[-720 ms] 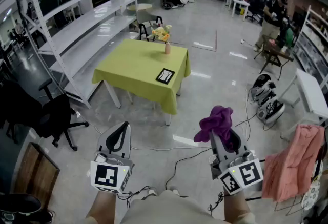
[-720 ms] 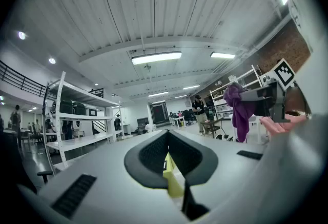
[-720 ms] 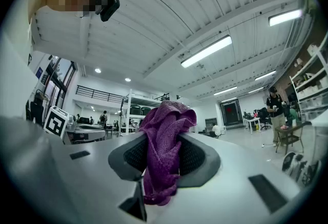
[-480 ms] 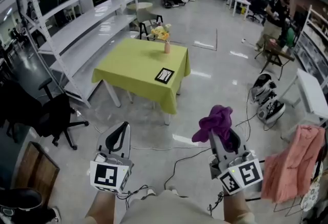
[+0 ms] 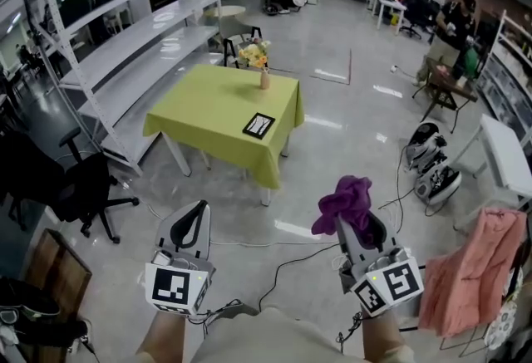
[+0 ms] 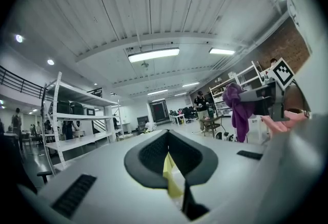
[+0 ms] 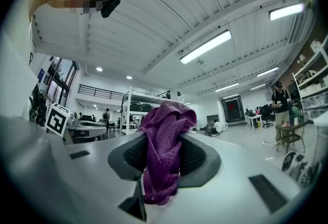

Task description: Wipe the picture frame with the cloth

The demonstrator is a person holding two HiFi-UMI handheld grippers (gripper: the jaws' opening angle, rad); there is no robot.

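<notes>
The right gripper [image 7: 165, 164] is closed on a purple cloth [image 7: 164, 136]. The cloth is pinched between the two dark pads: a bunch of it stands above the jaws and a shorter end hangs under them. In the head view the same cloth makes a loose lump on the tip of this gripper.

The left gripper [image 6: 167, 138] has its jaws brought together, the pads meeting at the tip. Only a thin slit is open below the tip, and a yellow strip from the background shows through it.

Only the head view shows the picture frame [image 5: 258, 125]. It lies flat near the closer right corner of the counter [image 5: 212, 108], which has a yellow-green cover. It is far ahead of both grippers, well apart from them, and a little more in line with the left one. A vase with flowers [image 5: 262, 66] stands at the far edge of the counter, behind the frame.

The left gripper view shows the other gripper on its right side, with the purple cloth hanging from it. The right gripper view shows, at its left edge, the marker cube [image 7: 57, 119] of the left gripper. The head view also shows white shelves [image 5: 125, 46] to the left of the left gripper and a pink cloth [image 5: 474, 270] to the right of the right gripper
</notes>
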